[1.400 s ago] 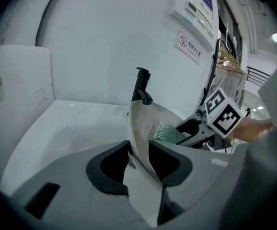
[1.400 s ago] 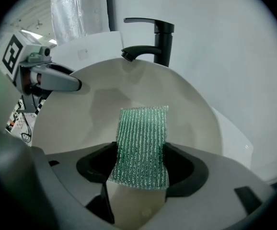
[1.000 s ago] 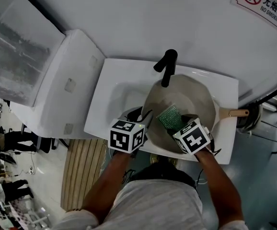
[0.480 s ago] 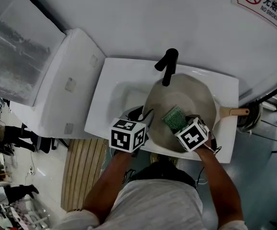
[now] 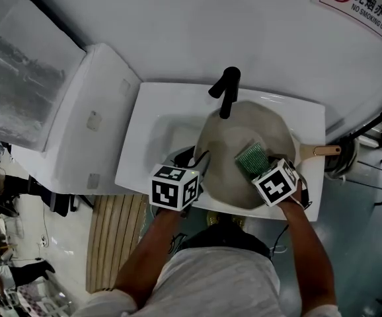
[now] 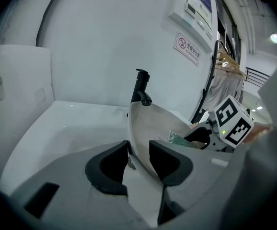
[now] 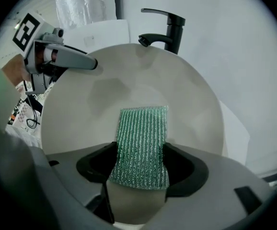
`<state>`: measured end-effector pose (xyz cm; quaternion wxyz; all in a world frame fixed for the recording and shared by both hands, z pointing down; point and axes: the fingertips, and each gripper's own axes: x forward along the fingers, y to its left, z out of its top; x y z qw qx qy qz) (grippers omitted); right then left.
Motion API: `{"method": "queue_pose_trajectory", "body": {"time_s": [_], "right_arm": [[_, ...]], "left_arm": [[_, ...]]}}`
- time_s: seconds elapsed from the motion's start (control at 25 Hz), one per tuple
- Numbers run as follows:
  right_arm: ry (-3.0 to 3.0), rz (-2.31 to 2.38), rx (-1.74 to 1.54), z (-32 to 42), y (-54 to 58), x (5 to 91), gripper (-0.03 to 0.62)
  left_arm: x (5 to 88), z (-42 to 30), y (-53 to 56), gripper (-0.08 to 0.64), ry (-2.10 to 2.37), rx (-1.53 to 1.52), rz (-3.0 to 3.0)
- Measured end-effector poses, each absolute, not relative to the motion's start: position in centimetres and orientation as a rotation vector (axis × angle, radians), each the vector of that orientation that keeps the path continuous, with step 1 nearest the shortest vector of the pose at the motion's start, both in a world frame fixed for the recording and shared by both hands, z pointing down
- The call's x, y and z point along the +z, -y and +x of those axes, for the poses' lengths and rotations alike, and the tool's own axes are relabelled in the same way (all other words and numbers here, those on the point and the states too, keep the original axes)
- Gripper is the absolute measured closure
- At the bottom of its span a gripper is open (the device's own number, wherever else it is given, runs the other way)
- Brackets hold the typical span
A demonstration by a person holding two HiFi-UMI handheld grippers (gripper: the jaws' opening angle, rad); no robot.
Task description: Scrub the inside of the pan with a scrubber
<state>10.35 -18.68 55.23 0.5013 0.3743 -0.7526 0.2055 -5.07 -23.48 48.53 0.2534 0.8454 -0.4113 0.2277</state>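
Observation:
A pale beige pan lies tilted in the white sink, its handle pointing right. My left gripper is shut on the pan's near-left rim; its jaws have just eased a little wider, with the rim still between the pads. My right gripper is shut on a green ribbed scrubber. The scrubber lies flat against the pan's inner wall, on the right side toward the handle. In the left gripper view the scrubber shows beside the right gripper's marker cube.
A black faucet rises over the pan's far rim, its spout above the pan. White wall stands behind, and a white cabinet flanks the sink's left. Cables and a dark object lie at the right.
My right gripper has slid the scrubber to the right across the pan's inside, toward the handle. The left gripper and the pan have stayed put.

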Motion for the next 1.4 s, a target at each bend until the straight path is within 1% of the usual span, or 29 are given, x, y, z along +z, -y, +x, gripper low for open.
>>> {"method": "queue_pose_trajectory", "body": {"time_s": [0.2,0.64,1.24,1.4], "right_arm": [[1.855,0.966,0.519,11.0,18.7,53.6,0.288],[2.015,1.139,0.493,11.7,20.3,47.3,0.288],[2.51,1.349,0.211,8.6,21.6,33.0,0.288],[2.635,1.363,0.172,8.2,21.4,30.5,0.288]], "left_arm": [[47.8,-5.3,23.5,0.385,1.143,0.61,2.313],[43.8,-6.3,23.3,0.381,1.213,0.524,2.38],[31.9,-3.7,23.8,0.385,1.236,0.156,2.652],[29.8,-2.8,23.5,0.412,1.215,0.048,2.727]]}}
